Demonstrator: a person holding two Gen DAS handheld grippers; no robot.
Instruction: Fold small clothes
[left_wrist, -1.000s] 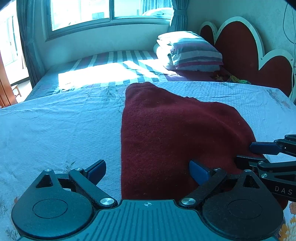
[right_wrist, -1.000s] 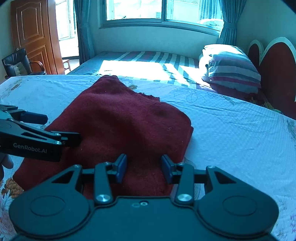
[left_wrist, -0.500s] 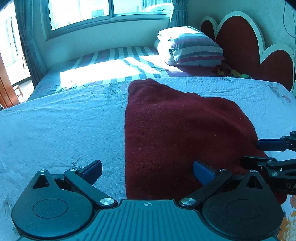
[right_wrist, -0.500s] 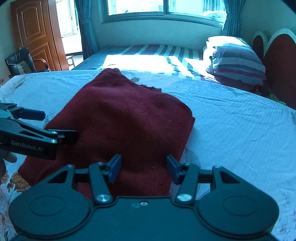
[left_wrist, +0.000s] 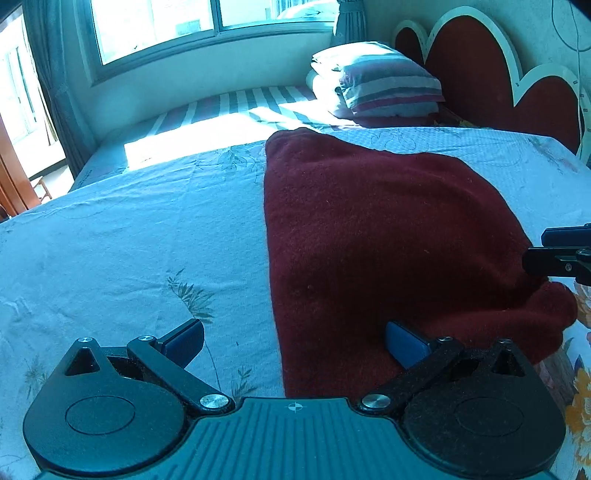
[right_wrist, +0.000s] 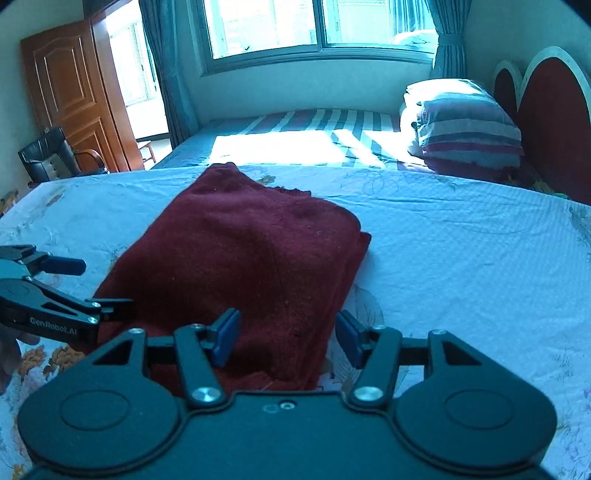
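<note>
Presently, a dark red knitted garment lies folded on a pale blue floral bedsheet, its layered edge visible along the side facing the right wrist camera. It rests flat, with one narrower end pointing toward the window and the broader end nearest the cameras.

Left gripper: jaws stand wide apart. One blue pad hangs over bare sheet beside the garment's straight edge; the other sits above the red fabric near its close end. Nothing is pinched between them. Whether the pad over the cloth touches it cannot be told.

Right gripper: jaws apart and have just been opening. The near corner of the garment lies between the fingers, but neither pad presses on it; one pad is over the fabric, the other over the sheet just beside the folded edge.

Each gripper appears at the margin of the other's view, the two set at opposite sides of the garment's near end. Part of a hand shows behind the left gripper in the right wrist view.

Beyond the blue sheet: a second bed with a striped cover, a stack of striped pillows, a red scalloped headboard, a wooden door and a black chair.
</note>
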